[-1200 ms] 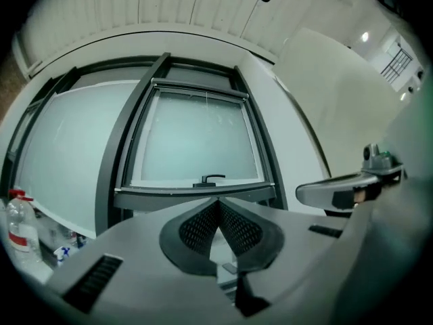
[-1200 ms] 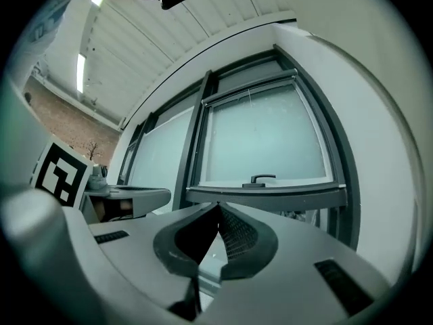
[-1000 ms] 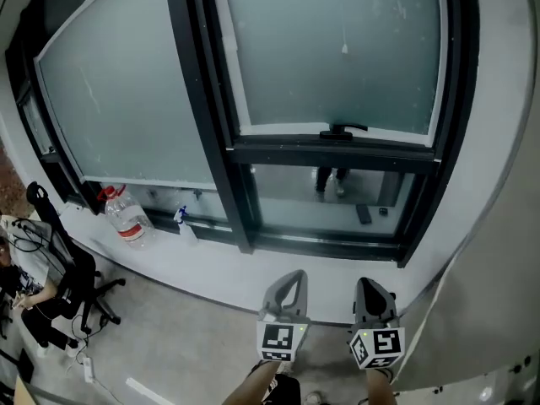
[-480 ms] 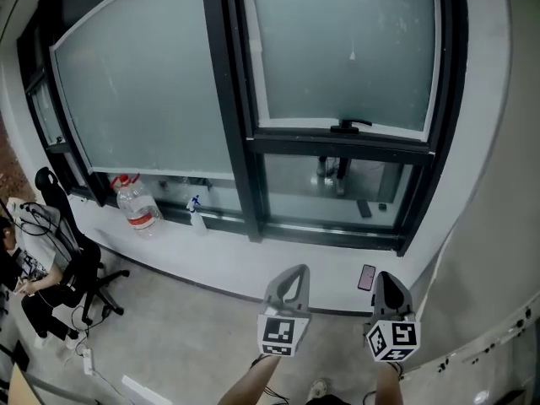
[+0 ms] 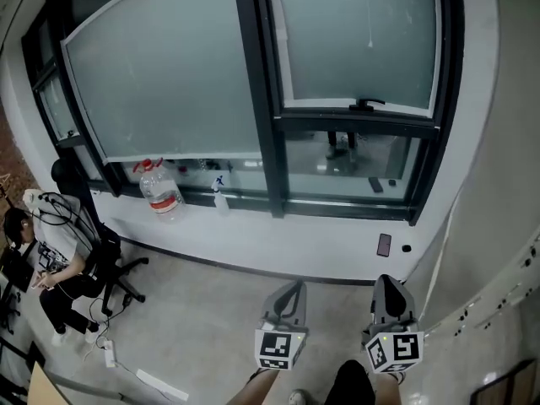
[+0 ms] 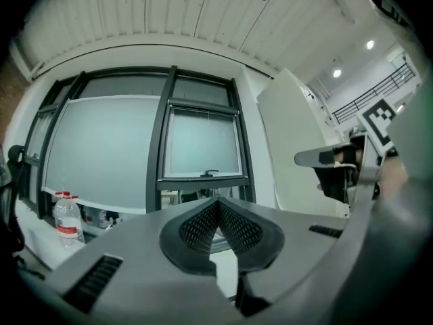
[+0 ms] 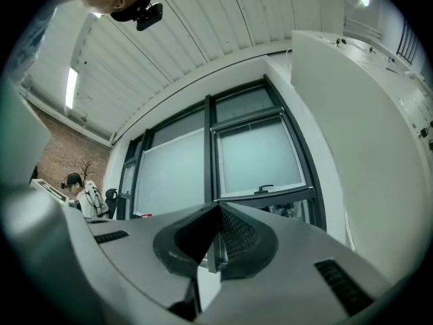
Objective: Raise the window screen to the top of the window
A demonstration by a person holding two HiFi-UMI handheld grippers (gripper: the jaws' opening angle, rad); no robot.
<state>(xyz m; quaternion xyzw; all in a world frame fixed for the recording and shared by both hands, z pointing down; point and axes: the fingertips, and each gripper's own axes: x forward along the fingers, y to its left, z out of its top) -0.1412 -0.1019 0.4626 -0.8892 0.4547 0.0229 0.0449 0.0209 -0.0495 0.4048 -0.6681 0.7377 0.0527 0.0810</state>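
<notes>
grey floor [image 5: 194,310], window screen [image 5: 363,40] partway down

Black window frame [image 5: 268,99], grey-green window screen [image 5: 363,40]

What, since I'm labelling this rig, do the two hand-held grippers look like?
Both are grey. The left hand-held gripper and right hand-held gripper each taper to a narrow tip, with a white cube bearing black square markers at the rear. Their inner pads are dark with a mesh texture, and slotted vents mark the bodies.
</notes>
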